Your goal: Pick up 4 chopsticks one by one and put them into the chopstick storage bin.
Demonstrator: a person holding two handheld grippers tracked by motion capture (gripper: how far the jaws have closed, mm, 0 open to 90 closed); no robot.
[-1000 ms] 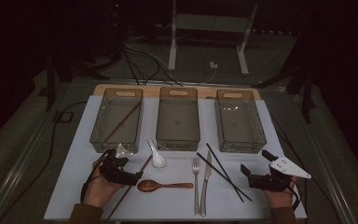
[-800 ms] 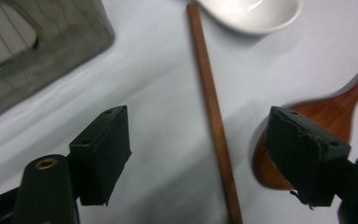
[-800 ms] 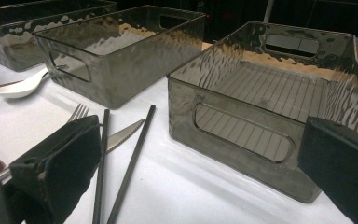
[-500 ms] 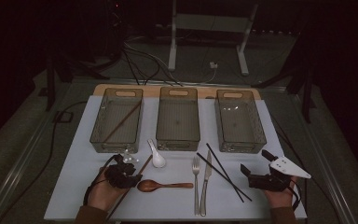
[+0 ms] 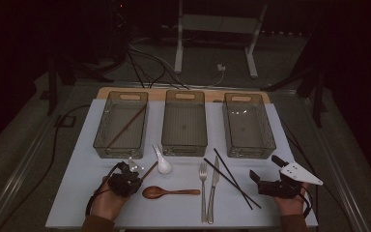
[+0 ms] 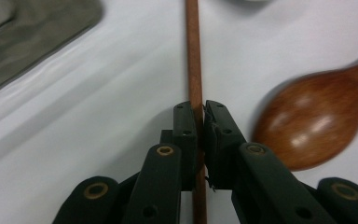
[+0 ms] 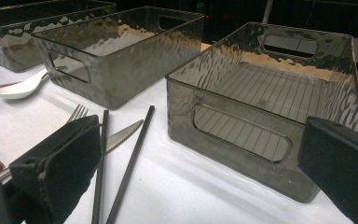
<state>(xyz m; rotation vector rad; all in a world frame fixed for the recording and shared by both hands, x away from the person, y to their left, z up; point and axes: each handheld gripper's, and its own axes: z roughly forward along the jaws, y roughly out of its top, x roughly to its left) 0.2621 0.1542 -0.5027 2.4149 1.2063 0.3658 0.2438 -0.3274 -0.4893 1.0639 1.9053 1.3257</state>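
Note:
My left gripper (image 5: 125,180) (image 6: 199,112) has just been closing and now pinches a brown wooden chopstick (image 6: 194,56) (image 5: 149,170) that lies flat on the white table. The stick runs straight between the two pads. A wooden spoon (image 6: 312,123) (image 5: 169,192) lies just right of it. My right gripper (image 5: 265,169) (image 7: 200,172) rests at the table's right front, open wide, with nothing between its jaws. It faces the right clear bin (image 7: 270,98) (image 5: 248,124). A second brown chopstick (image 5: 125,126) lies in the left bin (image 5: 121,123).
A middle bin (image 5: 184,122) stands between the other two. In front of the bins lie a white ceramic spoon (image 5: 163,163), a fork (image 5: 203,186), a knife (image 5: 213,186) and two black chopsticks (image 5: 232,180) (image 7: 130,163). Cables and a stand sit beyond the table.
The left gripper shifted slightly right onto the brown chopstick and its jaws closed on it. The right hand and gripper stayed where they were.

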